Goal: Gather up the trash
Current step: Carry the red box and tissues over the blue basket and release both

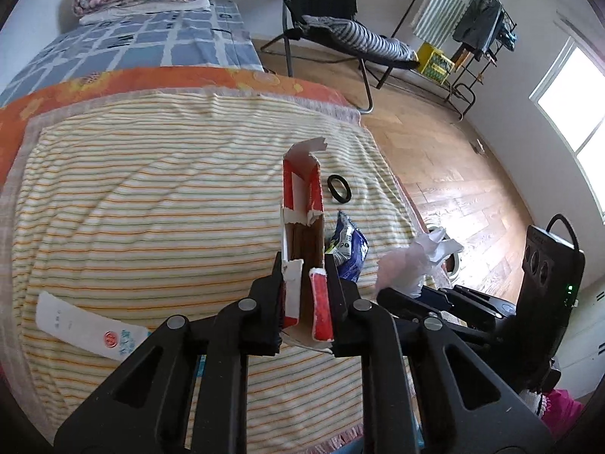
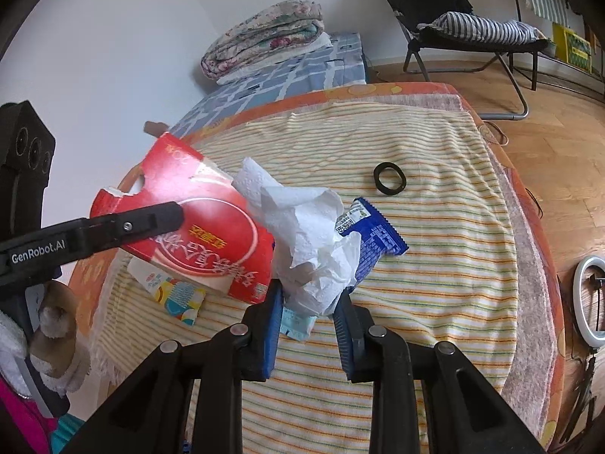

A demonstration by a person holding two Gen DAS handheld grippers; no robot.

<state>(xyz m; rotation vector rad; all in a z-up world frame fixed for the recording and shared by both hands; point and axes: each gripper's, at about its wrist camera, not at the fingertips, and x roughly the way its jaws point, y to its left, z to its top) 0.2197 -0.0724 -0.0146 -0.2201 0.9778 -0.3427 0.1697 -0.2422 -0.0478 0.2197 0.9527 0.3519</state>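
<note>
My left jaws (image 1: pixel 304 299) pinch the torn red box (image 1: pixel 302 227) by its thin sides, so it stands up and cannot slip. My right jaws (image 2: pixel 308 302) squeeze the crumpled white paper (image 2: pixel 302 234). The blue wrapper (image 2: pixel 374 238) lies just past them on the striped surface (image 2: pixel 435 283), waiting.

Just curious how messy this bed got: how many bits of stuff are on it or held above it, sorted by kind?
Red torn carton: 1
Crumpled white tissue: 1
Blue snack wrapper: 1
Black ring: 1
Flat printed packets: 2
Total: 6
</note>
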